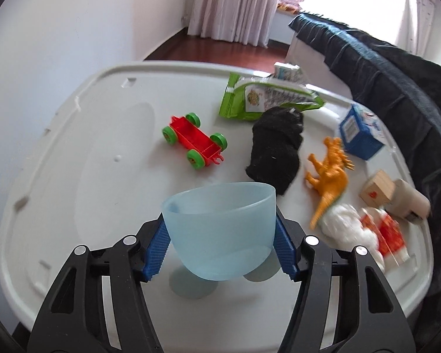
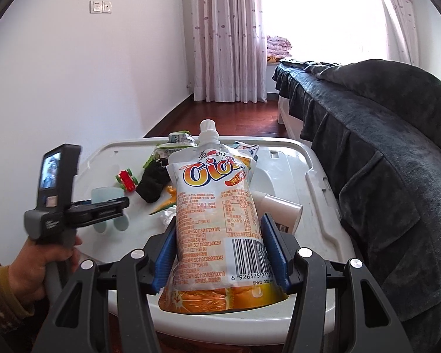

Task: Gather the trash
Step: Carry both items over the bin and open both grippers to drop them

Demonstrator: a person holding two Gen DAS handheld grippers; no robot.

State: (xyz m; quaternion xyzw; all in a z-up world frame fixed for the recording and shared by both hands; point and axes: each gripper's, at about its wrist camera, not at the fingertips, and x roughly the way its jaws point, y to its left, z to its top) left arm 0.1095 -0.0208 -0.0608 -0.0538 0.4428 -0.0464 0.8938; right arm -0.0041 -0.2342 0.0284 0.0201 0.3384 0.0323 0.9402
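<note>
Juice pouch [image 2: 217,220]: white and orange, barcode panel, white screw cap, upright between my right gripper [image 2: 220,257] fingers, which are clamped on its sides above the white desk [image 2: 317,182]. Blue translucent cup [image 1: 219,229]: empty, raised off the desk, my left gripper [image 1: 220,247] fingers pressing both its walls.
</note>
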